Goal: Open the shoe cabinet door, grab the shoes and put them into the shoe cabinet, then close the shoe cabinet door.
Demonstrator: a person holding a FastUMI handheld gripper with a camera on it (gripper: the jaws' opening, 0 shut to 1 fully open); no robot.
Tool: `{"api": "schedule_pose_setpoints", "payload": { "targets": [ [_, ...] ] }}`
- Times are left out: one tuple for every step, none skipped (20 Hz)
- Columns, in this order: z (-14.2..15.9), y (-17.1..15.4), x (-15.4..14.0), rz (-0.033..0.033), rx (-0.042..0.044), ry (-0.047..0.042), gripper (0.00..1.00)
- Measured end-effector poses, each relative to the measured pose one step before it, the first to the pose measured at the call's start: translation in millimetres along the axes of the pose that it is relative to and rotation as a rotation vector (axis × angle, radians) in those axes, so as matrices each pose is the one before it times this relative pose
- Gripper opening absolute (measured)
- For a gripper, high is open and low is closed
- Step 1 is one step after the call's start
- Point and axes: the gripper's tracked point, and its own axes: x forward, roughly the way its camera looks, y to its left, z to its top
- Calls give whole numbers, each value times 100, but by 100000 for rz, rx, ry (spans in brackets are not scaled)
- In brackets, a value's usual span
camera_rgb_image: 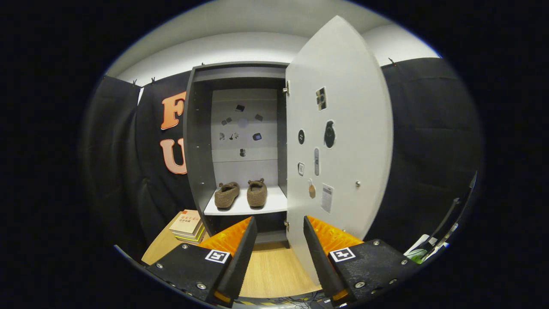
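- Closest in, the tongs (280,234) hang with their two fingers (240,253) apart and nothing between them, just bare air over the wooden floor (274,270).
- Just ahead of the fingers, the lower edge of the open cabinet door (343,141) comes down between them, nearer the right finger; no contact that I can make out.
- That door stands swung wide to the right, its inner face towards us, dotted with stickers (329,134) and a small knob (357,183) near its far edge.
- To the left, beyond the left finger, a small stack of books (188,225) sits on the floor beside the cabinet.
- Further on, the shoe cabinet (197,141) is open, grey walls, a white shelf (274,201) low inside.
- And there are the shoes (241,194), a fuzzy brown pair, side by side on that shelf, toes towards the back, the left one angled a little.
- At the very back, the cabinet's rear panel carries a scatter of small stickers (240,128).
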Motion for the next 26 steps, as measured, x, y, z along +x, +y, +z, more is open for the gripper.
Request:
{"api": "schedule_pose_setpoints", "payload": {
  "targets": [
    [53,-940,-901,-1675,180,-339,70],
    [88,-1010,-562,-1858,146,-387,71],
    [96,-1100,-403,-1901,237,-439,71],
    [-23,-1074,-508,-1635,521,-43,71],
    [68,-1016,-341,-1344,683,-165,71],
    [77,-1040,-424,-1843,497,-22,72],
    [-67,-1100,-321,-1726,417,-193,72],
    [-46,-827,-204,-1367,309,-45,72],
    [0,-843,-230,-1015,185,-215,72],
    [-159,-896,68,-1117,85,200,72],
    [-102,-721,67,-552,290,-43,72],
    [-126,-588,87,-295,499,23,72],
    [-93,-592,329,143,379,166,72],
    [-246,-658,361,-21,71,813,72],
    [-226,-627,493,101,20,753,72],
    [-16,-653,407,267,100,-80,72],
    [-117,-565,642,458,340,317,72],
    [-190,-446,593,1049,781,876,73],
    [-44,-393,635,1439,985,254,74],
    [-116,-105,825,1493,733,-33,74],
    [-165,-228,776,1182,682,372,74],
    [7,-263,671,1331,748,15,75],
    [-35,-78,560,2308,942,323,75],
    [-138,20,633,2687,1026,607,76],
    [-33,-196,643,1660,977,634,76],
    [274,408,795,2246,645,-437,76]
  ]
}}
